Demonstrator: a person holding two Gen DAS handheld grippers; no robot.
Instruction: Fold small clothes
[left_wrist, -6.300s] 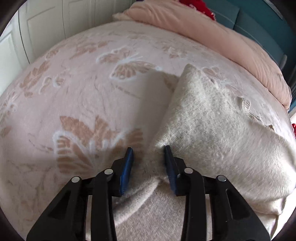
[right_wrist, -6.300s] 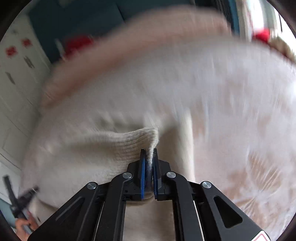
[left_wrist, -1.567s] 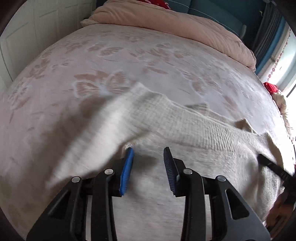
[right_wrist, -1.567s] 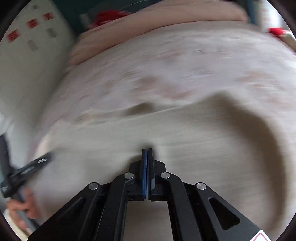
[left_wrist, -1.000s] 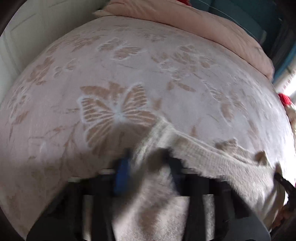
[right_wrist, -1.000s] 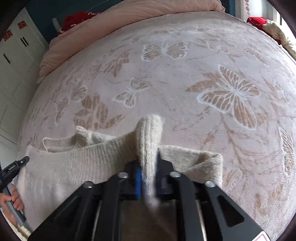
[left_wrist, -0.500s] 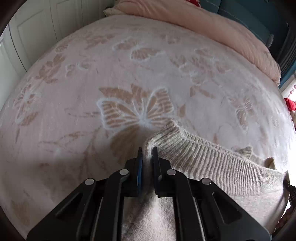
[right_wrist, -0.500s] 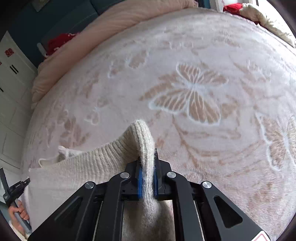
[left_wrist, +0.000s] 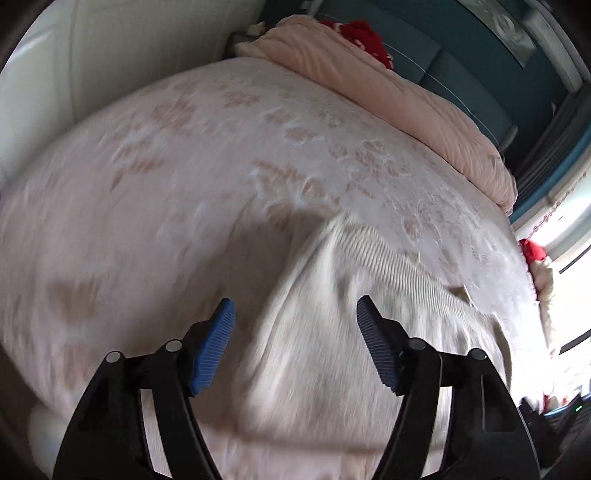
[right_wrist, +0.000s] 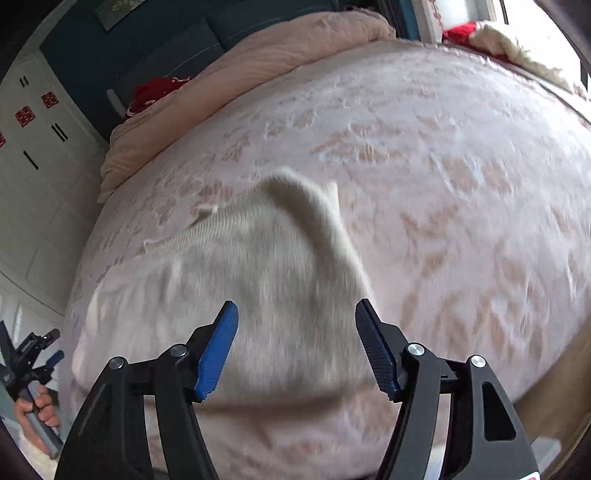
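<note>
Each tool, the left tool (left_wrist: 295, 339) and the right tool (right_wrist: 295, 339), has black plastic arms, round silver screws and blue ridged pads (left_wrist: 214, 347).

No legible writing in either view.

The only sign-like marks are small red decals (right_wrist: 23, 115) on the white wardrobe doors (right_wrist: 44, 177) at the left of the right wrist view; they may be paper-cut characters, but they are too small and blurred to read. A red-and-white sticker corner (right_wrist: 529, 477) on the right gripper's body is cut off by the frame edge.
</note>
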